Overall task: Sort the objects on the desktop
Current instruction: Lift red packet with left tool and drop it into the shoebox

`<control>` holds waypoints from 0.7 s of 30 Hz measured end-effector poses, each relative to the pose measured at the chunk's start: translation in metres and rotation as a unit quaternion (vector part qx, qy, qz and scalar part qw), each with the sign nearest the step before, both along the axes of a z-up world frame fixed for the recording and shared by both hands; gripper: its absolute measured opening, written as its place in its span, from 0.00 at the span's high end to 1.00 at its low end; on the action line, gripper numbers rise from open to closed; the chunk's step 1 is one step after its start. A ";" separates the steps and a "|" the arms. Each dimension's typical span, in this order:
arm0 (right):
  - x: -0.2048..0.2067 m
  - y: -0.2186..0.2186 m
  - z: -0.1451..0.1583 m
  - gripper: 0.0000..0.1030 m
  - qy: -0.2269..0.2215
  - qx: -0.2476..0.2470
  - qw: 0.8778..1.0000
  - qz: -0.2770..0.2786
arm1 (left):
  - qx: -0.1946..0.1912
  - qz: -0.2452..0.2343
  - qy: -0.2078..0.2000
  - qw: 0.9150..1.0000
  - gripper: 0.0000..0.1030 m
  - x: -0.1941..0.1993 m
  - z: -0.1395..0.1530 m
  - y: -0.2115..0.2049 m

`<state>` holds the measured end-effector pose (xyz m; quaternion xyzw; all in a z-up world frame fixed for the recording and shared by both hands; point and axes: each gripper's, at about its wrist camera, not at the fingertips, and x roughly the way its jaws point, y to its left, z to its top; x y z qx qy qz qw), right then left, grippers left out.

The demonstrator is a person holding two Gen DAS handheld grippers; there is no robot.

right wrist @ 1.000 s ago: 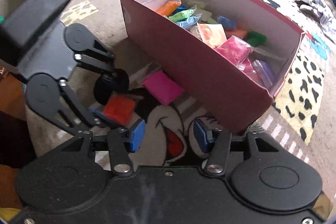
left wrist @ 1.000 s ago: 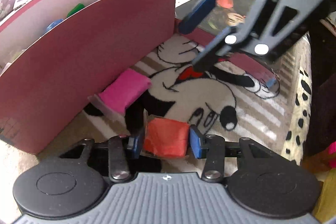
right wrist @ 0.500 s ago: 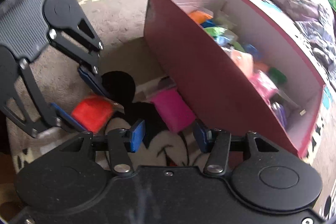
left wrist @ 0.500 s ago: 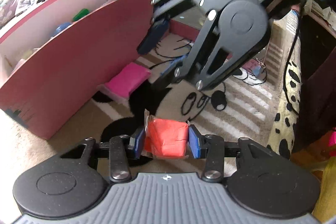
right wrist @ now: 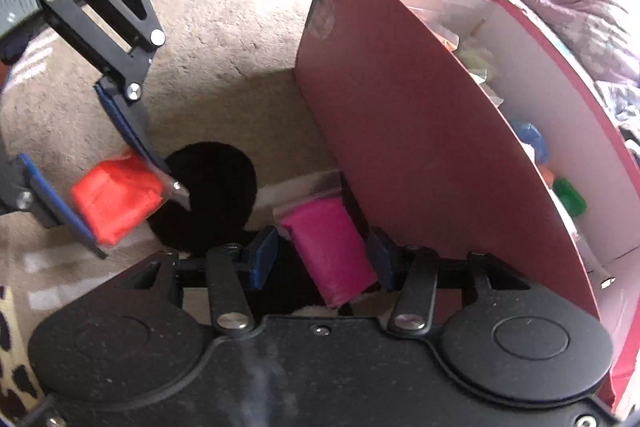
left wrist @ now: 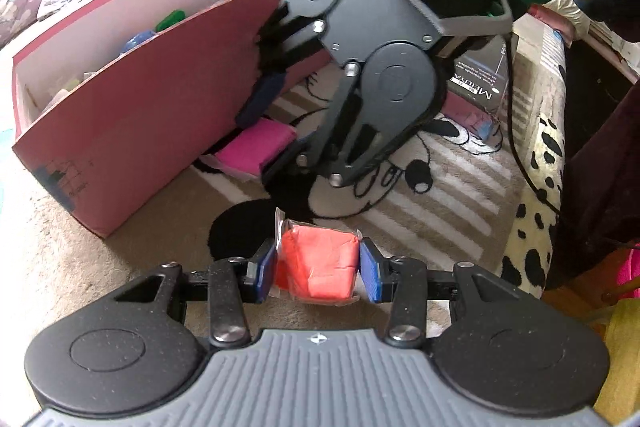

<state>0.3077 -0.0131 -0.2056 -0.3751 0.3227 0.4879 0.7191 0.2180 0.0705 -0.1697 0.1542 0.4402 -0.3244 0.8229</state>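
Two packs: red pack (left wrist: 318,263) clamped in left gripper (left wrist: 318,267) above rug (left wrist: 80,247); pink pack (right wrist: 330,251) on rug beside box (right wrist: 400,147), between spread right gripper (right wrist: 322,259) fingers.

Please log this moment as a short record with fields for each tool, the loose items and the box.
left tool: shut on red clay packet, held above the rug
right tool: open, fingers either side of pink clay packet
pink clay packet: lying on Mickey Mouse rug, beside the box wall
pink cardboard box: open top, holds several bagged clay pieces
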 end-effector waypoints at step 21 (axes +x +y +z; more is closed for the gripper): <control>-0.022 -0.024 0.009 0.42 0.026 -0.024 0.998 0.052 | -0.015 -0.007 -0.029 0.999 0.59 -0.009 0.036 0.001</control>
